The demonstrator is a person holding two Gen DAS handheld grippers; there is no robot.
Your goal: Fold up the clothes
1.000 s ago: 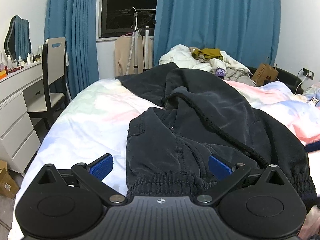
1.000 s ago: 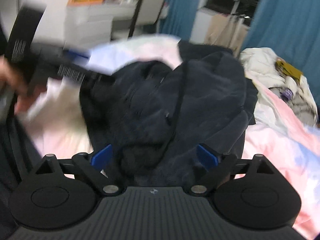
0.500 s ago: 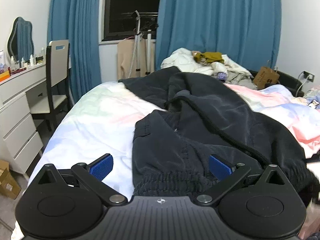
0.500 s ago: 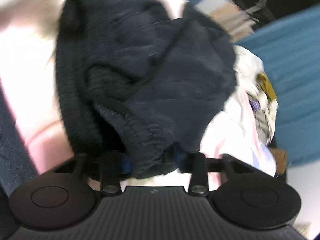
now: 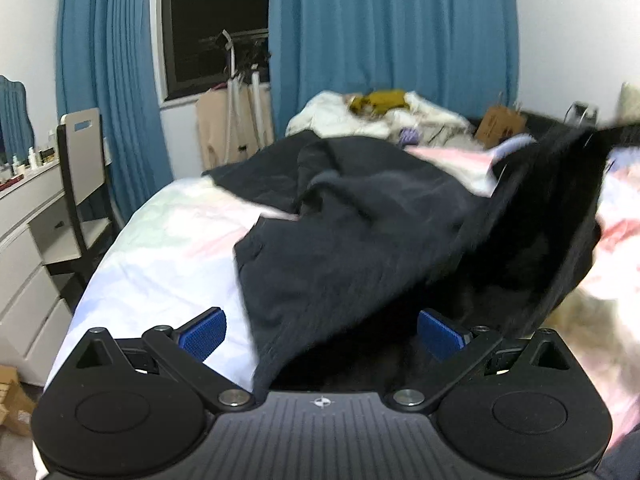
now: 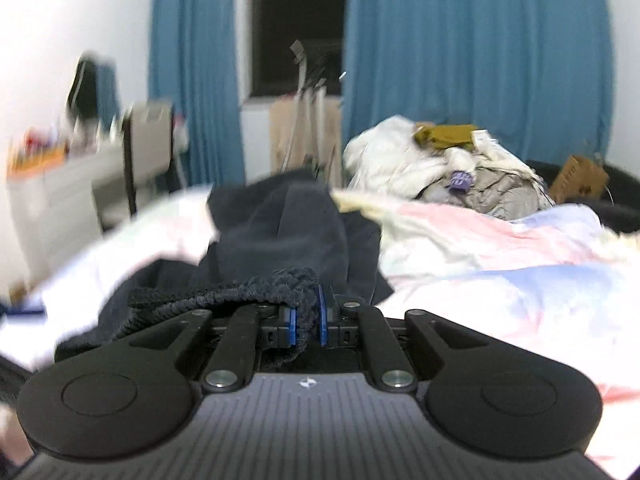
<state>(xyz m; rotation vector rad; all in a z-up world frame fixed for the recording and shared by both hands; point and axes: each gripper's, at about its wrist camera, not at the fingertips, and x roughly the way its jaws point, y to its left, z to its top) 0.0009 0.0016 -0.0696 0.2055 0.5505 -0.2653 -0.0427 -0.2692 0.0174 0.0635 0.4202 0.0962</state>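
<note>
A dark navy garment (image 5: 360,232) with an elastic ribbed hem lies spread on the pastel bedspread (image 5: 172,248). My left gripper (image 5: 322,334) is open, its blue pads on either side of the garment's near edge without clamping it. My right gripper (image 6: 307,320) is shut on the ribbed hem (image 6: 240,290) of the same garment (image 6: 288,220) and holds it lifted. In the left wrist view the raised part (image 5: 552,216) stands up at the right, blurred.
A heap of white and mustard clothes (image 5: 384,116) lies at the bed's far end by the blue curtains (image 5: 384,40). A chair (image 5: 80,160) and a white dresser (image 5: 24,240) stand left. A cardboard box (image 5: 500,124) sits far right.
My right gripper closed on the ribbed hem and lifted it up and to the right. The garment's right side rose in the left wrist view. My left gripper stayed open.
</note>
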